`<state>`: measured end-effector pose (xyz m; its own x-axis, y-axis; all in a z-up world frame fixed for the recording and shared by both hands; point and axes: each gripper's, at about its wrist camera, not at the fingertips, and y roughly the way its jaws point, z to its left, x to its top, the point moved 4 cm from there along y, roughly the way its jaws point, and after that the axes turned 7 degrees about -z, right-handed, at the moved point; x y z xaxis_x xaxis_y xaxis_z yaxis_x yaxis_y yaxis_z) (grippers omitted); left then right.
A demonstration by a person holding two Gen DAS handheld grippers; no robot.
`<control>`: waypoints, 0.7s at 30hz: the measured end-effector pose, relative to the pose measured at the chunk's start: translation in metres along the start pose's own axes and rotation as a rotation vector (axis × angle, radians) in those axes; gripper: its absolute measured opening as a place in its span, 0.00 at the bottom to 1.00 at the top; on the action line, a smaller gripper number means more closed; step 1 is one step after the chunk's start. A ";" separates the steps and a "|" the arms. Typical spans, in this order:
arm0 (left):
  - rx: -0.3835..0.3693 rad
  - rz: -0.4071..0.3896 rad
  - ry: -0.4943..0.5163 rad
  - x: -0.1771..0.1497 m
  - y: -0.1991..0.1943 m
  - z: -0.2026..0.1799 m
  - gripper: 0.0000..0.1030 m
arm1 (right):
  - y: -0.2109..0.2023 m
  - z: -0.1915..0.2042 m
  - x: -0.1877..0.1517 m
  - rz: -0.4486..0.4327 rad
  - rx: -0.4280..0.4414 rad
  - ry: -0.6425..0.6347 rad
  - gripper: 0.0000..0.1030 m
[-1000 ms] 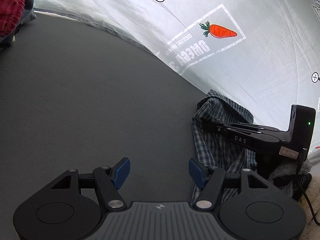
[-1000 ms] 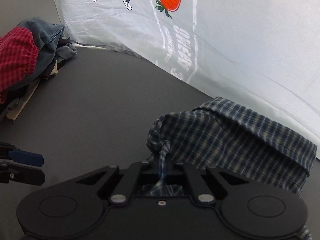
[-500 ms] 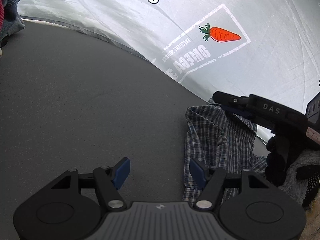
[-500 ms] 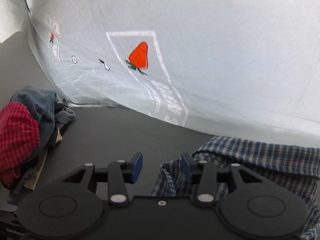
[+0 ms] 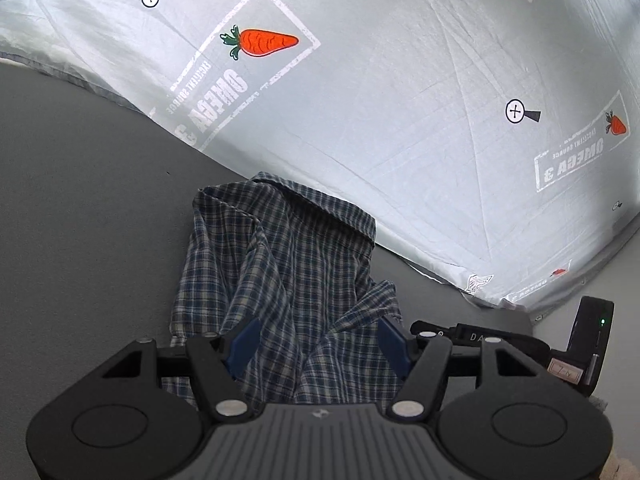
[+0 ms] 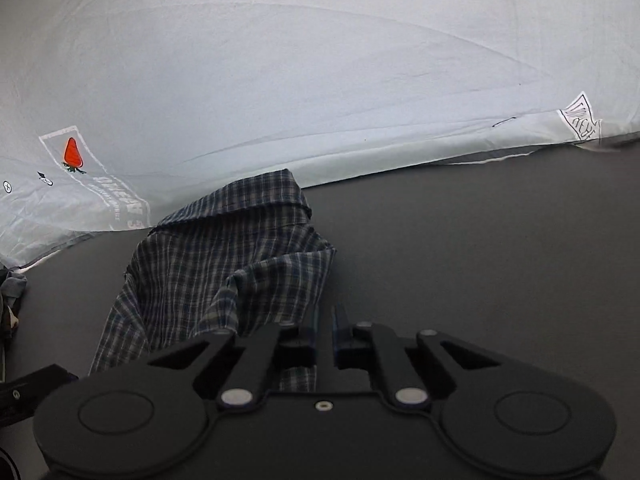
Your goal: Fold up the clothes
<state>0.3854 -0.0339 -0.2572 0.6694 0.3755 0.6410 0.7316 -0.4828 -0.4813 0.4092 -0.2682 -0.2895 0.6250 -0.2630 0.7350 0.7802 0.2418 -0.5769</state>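
Plaid shirt [image 5: 288, 280], crumpled on grey tabletop [image 5: 80, 200]: left gripper [image 5: 318, 346] jaws wide apart, cloth between, nothing held; right gripper [image 6: 324, 326] jaws nearly closed, apparently pinching its near edge; left should take the matching edge, then spread flat.

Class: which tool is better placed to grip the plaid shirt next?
Left, probably: the left tool is open astride folds of the plaid shirt; the right tool sits nearly shut at the shirt's edge.
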 end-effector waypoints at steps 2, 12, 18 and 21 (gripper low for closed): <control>0.013 0.023 0.026 -0.008 0.007 -0.005 0.63 | -0.012 -0.004 -0.013 0.008 0.015 0.027 0.06; 0.072 0.024 0.096 -0.038 0.029 0.012 0.65 | 0.058 0.005 -0.023 0.063 -0.046 -0.128 0.00; 0.095 0.042 0.135 -0.036 0.031 0.008 0.66 | 0.088 -0.024 0.017 0.025 -0.181 -0.120 0.00; 0.132 0.063 0.156 -0.028 0.019 0.002 0.66 | 0.068 -0.028 0.036 -0.015 -0.227 -0.130 0.05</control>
<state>0.3808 -0.0521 -0.2857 0.6939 0.2156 0.6870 0.7062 -0.3902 -0.5908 0.4851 -0.2874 -0.3124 0.6160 -0.1391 0.7754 0.7845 0.0187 -0.6198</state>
